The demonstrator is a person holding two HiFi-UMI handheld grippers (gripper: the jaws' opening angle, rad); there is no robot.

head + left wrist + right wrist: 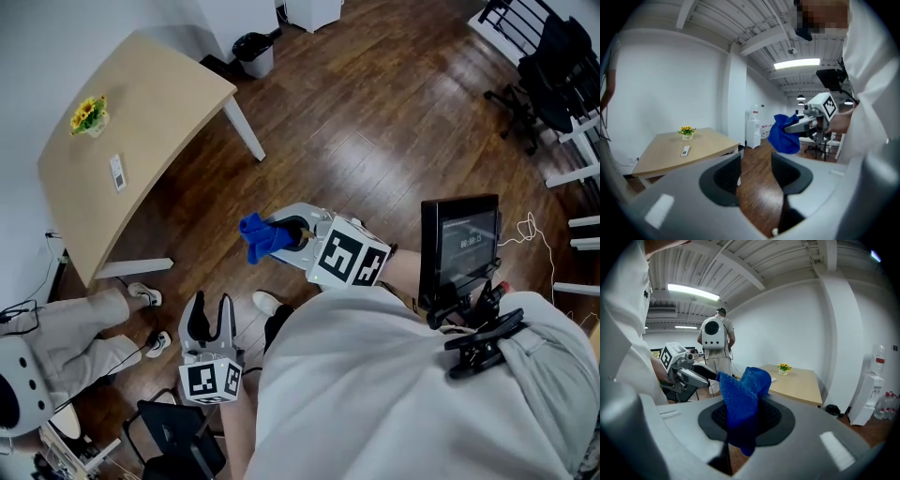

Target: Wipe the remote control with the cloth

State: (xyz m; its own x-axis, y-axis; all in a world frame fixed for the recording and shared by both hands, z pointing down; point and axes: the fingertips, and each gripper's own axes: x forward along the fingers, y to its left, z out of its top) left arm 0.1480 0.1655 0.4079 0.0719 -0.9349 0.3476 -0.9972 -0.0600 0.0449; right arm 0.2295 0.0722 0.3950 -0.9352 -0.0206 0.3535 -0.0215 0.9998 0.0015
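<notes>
Here, the right claw (745, 417) is clamped on the one blue cloth (740, 394). The left claw (755, 174) stands apart, empty. The single remote (117, 172) lies well ahead on the bench (169, 103), lengthwise toward both claws, neither clearly nearer.

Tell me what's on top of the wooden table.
On the table are a white remote control and a small pot of yellow flowers, set apart. The head view shows the whole tabletop uncovered, with nothing else on it.
</notes>
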